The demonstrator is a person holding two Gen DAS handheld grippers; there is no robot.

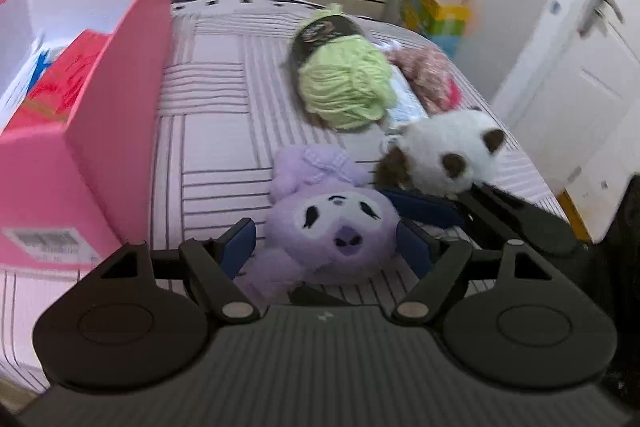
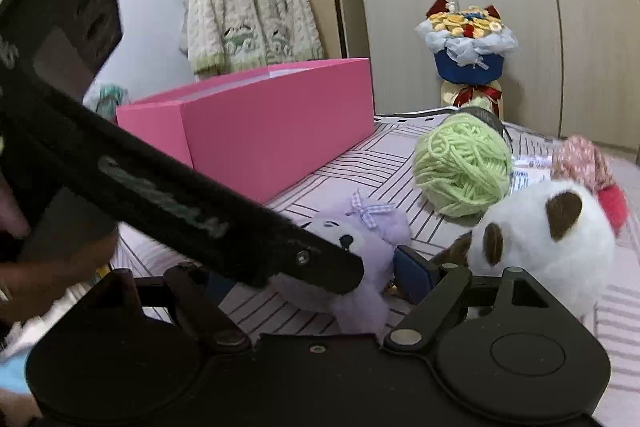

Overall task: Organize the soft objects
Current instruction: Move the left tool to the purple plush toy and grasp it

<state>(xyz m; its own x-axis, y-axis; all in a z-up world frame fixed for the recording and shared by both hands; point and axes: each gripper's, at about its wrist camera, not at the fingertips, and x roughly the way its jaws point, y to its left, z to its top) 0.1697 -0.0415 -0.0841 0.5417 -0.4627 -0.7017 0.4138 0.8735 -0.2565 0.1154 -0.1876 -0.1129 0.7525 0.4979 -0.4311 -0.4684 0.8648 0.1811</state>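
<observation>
The step in hand looks like the pick-up of the purple plush (image 1: 332,227), which lies on the striped bed (image 1: 216,131) face up, low in the left wrist view. The left tool (image 1: 326,245) brackets its head, one blue pad at about 9 o'clock of the face and the other at 3 o'clock; the pads stand close to the fur but do not clearly press it, so the toy is between them and not yet held. The right tool (image 2: 320,281) is also spread and holds nothing; one pad sits between the purple plush and the white plush (image 2: 548,247), and the left tool's body hides its other side. The pink box (image 1: 100,99), open-topped at 10 o'clock of the toy, is the likely destination. Next, the left tool needs to squeeze until the soft head gives, then lift clear toward the box. The green yarn ball (image 1: 344,87) waits at 12 o'clock.
</observation>
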